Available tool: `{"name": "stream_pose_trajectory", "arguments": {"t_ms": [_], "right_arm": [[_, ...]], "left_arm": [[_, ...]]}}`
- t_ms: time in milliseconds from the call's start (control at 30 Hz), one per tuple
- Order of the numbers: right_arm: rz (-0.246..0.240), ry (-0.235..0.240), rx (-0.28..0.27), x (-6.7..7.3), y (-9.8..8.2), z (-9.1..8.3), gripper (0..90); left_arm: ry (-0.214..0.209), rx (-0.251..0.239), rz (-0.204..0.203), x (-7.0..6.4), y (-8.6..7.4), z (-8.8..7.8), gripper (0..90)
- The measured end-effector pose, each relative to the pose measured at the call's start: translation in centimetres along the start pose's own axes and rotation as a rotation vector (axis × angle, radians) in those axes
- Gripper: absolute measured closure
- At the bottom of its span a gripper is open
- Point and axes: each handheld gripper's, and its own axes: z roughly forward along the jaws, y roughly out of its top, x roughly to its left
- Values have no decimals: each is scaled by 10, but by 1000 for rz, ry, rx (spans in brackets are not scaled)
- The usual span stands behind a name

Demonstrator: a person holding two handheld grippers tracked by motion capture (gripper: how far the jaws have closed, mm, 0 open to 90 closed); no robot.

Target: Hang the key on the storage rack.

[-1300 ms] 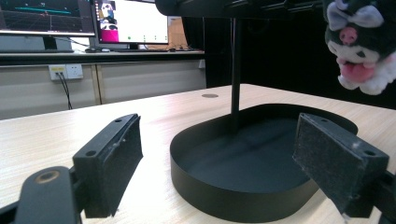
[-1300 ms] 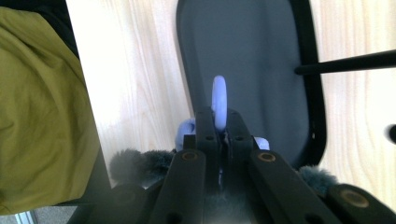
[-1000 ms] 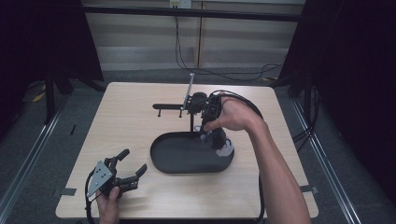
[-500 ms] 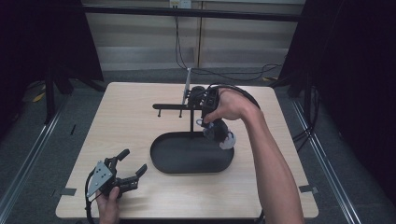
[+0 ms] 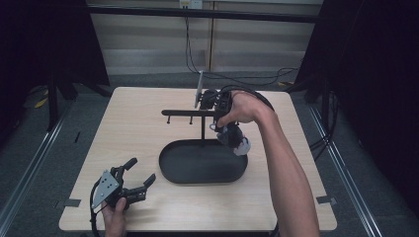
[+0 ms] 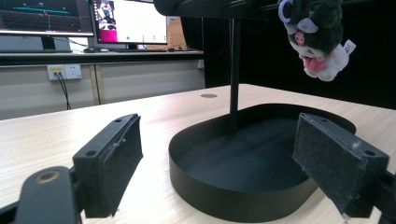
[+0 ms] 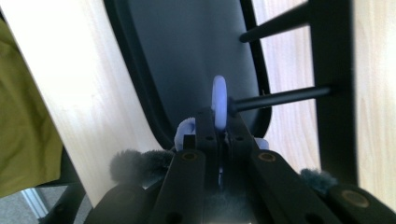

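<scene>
Right gripper view gives us the right gripper (image 7: 218, 122) pinched on a plush's ring (image 7: 218, 108) at a peg (image 7: 280, 98), while our left gripper (image 5: 132, 181) at 7 o'clock gapes empty.

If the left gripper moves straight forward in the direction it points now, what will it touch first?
Most likely the near wall of the black oval tray: it sits directly ahead between the open jaws of the left gripper, with bare table before it. The stand's post lies farther behind.
</scene>
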Motion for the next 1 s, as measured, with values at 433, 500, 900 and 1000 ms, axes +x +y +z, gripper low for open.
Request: {"name": "stream_pose_trajectory", "arguments": {"t_ms": [433,500,900,1000], "right_arm": [[21,3,-20,-10,-5,-3,872],[33,12,-25,-13,-7,-3,872],[44,33,-62,-25,-6,3,870],[42,30,-60,-26,-5,3,869]], "left_arm": [[-2,6,7,0,0,-1,153],[-2,5,7,0,0,0,153],[-4,6,7,0,0,-1,153],[-3,4,7,0,0,0,153]]}}
